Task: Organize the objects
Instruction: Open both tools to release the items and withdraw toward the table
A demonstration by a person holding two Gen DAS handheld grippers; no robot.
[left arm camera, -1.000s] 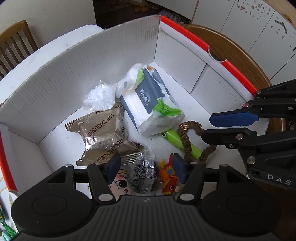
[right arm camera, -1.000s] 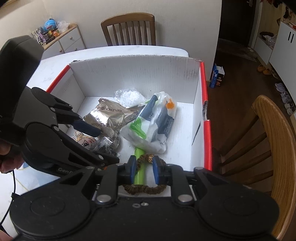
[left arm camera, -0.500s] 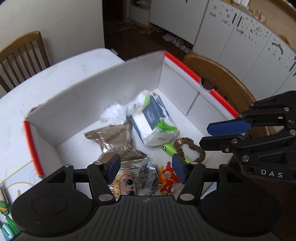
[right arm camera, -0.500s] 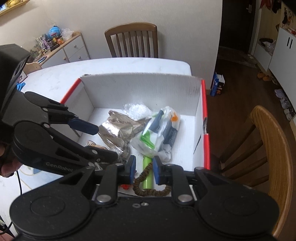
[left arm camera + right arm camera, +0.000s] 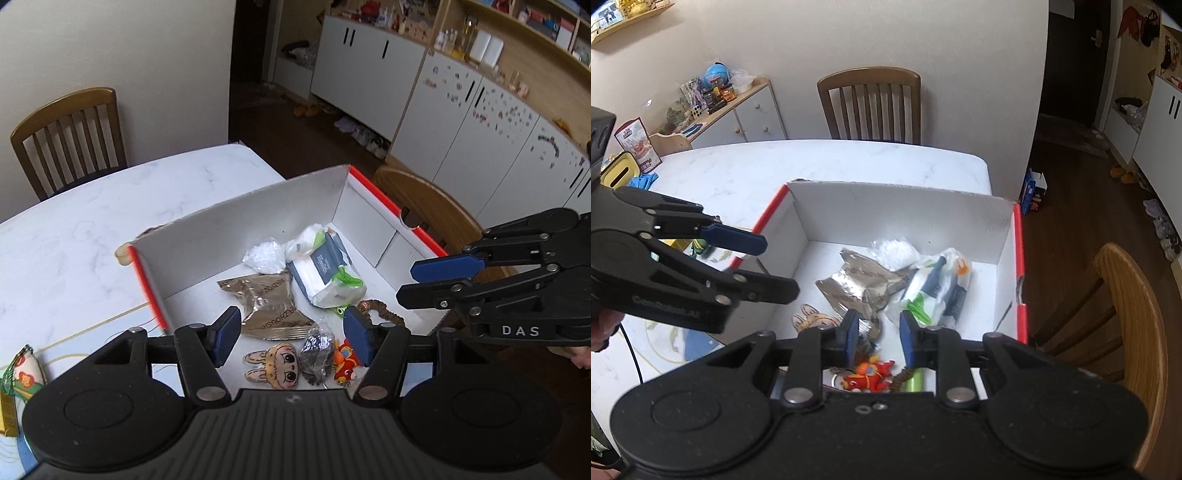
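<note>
Both grippers (image 5: pixel 291 334) (image 5: pixel 875 334), seemingly empty, have risen above the box (image 5: pixel 255 221).

I see box (image 5: pixel 258 221): matt white corrugated cardboard, glossy red edge | pouch (image 5: pixel 266 299): crinkled shiny foil | wipes pack (image 5: pixel 325 269): glossy soft plastic film | scrunchie (image 5: pixel 384 312): brown gathered cloth | table (image 5: pixel 74 236): smooth white marbled top | chair (image 5: pixel 871 103): varnished wood | my grippers' finger pads (image 5: pixel 225 332): matt blue on black plastic
</note>
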